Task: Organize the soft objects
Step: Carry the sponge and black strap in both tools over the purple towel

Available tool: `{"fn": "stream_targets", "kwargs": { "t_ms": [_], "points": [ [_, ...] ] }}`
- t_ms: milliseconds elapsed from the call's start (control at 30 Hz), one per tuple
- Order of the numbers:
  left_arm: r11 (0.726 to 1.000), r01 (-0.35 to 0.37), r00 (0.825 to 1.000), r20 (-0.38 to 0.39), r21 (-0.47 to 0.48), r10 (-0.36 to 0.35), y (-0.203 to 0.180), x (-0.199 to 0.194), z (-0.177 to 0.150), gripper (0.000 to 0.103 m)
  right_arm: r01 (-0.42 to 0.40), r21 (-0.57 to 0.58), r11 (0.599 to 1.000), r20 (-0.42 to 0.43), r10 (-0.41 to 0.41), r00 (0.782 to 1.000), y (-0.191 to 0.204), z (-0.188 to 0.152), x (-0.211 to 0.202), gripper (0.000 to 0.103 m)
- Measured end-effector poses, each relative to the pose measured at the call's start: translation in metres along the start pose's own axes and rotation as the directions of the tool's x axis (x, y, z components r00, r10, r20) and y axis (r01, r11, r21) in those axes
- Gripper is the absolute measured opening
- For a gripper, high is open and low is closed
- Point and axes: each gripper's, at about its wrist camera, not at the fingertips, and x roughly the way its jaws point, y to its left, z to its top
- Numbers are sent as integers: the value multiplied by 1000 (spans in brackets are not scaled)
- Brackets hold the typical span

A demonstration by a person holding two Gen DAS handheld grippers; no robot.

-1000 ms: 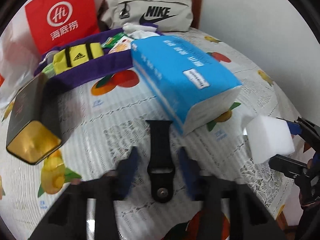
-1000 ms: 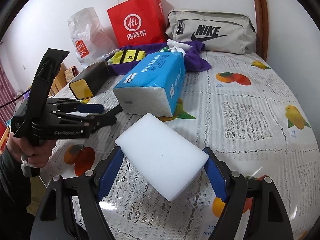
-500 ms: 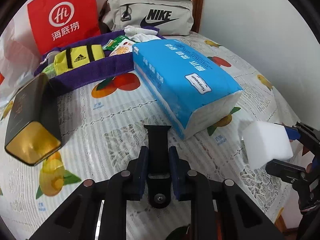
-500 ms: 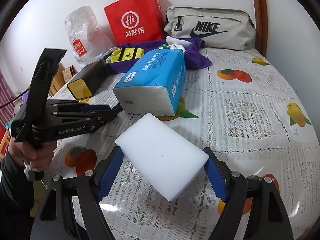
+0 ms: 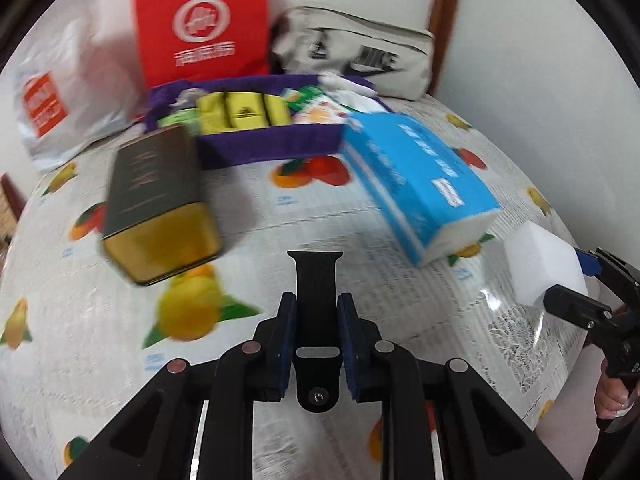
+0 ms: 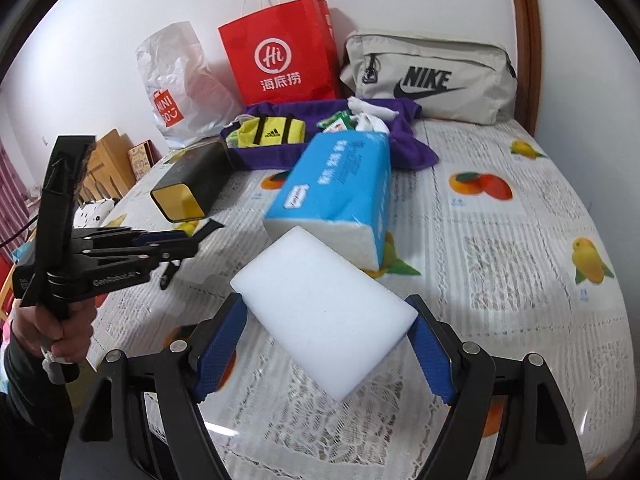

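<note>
While the left gripper (image 5: 316,344) looks over the desk (image 5: 280,216) with its fruit-print lace cloth, its jaws are pressed against the two sides of a black strap (image 5: 316,304), which sticks out forward between the blue pads (image 5: 289,340). I take the blue tissue pack (image 5: 416,180) as landmark in this view. To the left of the pack lies a dark box with a gold end (image 5: 160,204), a little blurred. Behind the pack is a purple cloth (image 5: 260,144) that carries a yellow Adidas pouch (image 5: 244,114) and some small packets (image 5: 316,108). Further behind stand a red paper bag (image 5: 200,24), a white plastic bag (image 5: 60,92) and a grey Nike bag (image 5: 360,56), all against the wall. To the right of the pack, near its white end, the white sponge (image 5: 544,268) is pinched by the right gripper (image 5: 576,280), above the edge of the desk.

In the right wrist view, the right gripper (image 6: 326,332) has its jaws closed on the white sponge (image 6: 324,312), one blue pad on each short side, and the sponge is raised above the cloth. The blue tissue pack (image 6: 336,192) lies just behind the sponge. To the left of the pack is the dark box (image 6: 188,184), and further left the left gripper (image 6: 188,240) is held by a hand (image 6: 52,332); the strap end (image 6: 208,228) shows at its tip. Behind the pack are the purple cloth (image 6: 412,148) with the yellow pouch (image 6: 276,132), then the red bag (image 6: 280,52), the plastic bag (image 6: 176,80) and the Nike bag (image 6: 432,76).
</note>
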Motion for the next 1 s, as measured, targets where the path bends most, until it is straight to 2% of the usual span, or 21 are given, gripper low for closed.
{"fn": "stream_targets", "kwargs": {
  "t_ms": [100,367,1000],
  "points": [
    [999,-26,999,18,-42,27,19,-12,-2,20,-8,-12,1000,3,8,1000,6,8,0,79],
    [995,-33,997,69,-94,39,45,-39,10,20,-1,-39,999,8,1,1000,15,36,7,79],
    [994,-37,993,107,-104,48,64,-48,58,20,-1,-57,998,5,1,1000,20,93,28,79]
  ]
}}
